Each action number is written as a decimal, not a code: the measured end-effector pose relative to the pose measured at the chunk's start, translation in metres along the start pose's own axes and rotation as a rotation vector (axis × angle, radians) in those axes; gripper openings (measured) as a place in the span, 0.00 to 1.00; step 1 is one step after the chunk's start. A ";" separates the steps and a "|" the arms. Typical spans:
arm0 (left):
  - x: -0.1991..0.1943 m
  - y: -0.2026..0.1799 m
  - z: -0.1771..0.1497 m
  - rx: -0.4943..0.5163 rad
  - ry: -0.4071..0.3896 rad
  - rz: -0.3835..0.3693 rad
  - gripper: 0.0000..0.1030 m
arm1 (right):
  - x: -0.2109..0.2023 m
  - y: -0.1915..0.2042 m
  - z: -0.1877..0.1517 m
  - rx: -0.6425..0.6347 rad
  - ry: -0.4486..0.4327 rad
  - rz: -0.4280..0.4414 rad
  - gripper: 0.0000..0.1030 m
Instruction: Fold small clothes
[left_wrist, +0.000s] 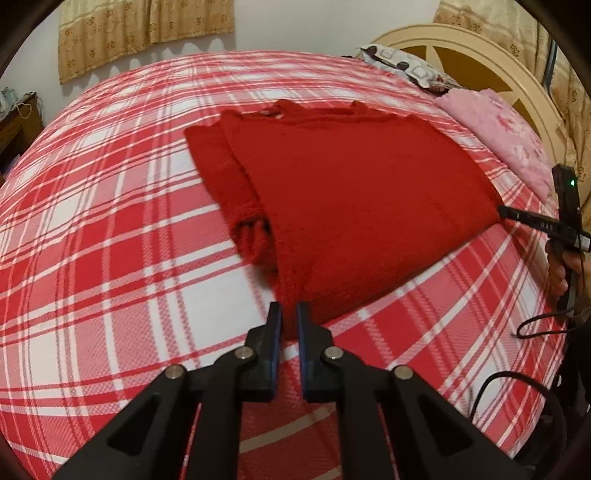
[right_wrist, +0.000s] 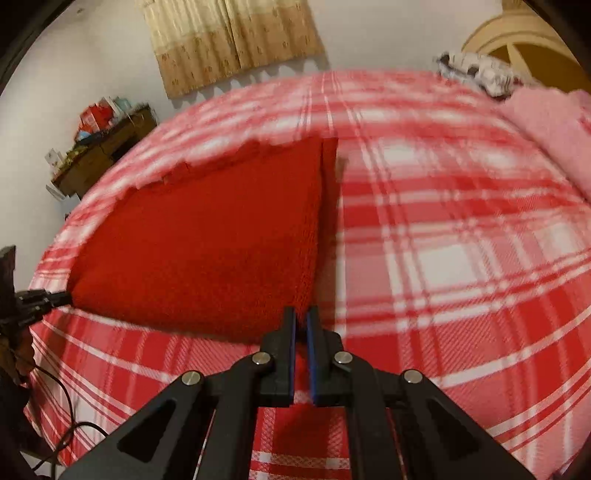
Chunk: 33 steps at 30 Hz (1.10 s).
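A red knitted sweater (left_wrist: 351, 192) lies on the red-and-white plaid bedspread (left_wrist: 110, 221), its sides folded in. My left gripper (left_wrist: 289, 314) is shut on the sweater's near left hem corner. My right gripper (right_wrist: 302, 317) is shut on the near right hem corner of the sweater (right_wrist: 207, 240). Each gripper also shows in the other's view: the right gripper (left_wrist: 504, 211) at the sweater's right corner, the left gripper (right_wrist: 64, 297) at its left corner. The hem is held stretched between them, slightly raised.
A pink floral blanket (left_wrist: 498, 133) and a patterned pillow (left_wrist: 402, 66) lie at the cream headboard (left_wrist: 480, 62) on the right. A wooden side table (right_wrist: 99, 151) with boxes stands beyond the bed's far left. Black cables (left_wrist: 535, 325) trail at the near bed edge.
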<state>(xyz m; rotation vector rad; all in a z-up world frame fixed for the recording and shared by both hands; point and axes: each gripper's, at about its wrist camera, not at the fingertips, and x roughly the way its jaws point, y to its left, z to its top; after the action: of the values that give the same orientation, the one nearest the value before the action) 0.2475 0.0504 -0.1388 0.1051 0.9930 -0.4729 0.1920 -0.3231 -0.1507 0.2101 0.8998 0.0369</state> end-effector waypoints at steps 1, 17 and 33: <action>0.000 0.000 -0.001 0.000 0.000 0.005 0.09 | 0.003 0.000 -0.004 0.000 0.005 -0.005 0.05; -0.039 0.024 0.012 -0.147 -0.154 0.061 0.45 | -0.041 0.029 0.018 -0.029 -0.170 -0.015 0.65; 0.023 0.035 0.031 -0.247 -0.102 0.115 0.71 | 0.041 0.075 0.039 -0.069 0.010 0.055 0.65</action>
<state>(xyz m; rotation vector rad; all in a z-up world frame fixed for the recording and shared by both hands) 0.2974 0.0653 -0.1449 -0.0826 0.9322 -0.2459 0.2521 -0.2513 -0.1441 0.1702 0.9008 0.1204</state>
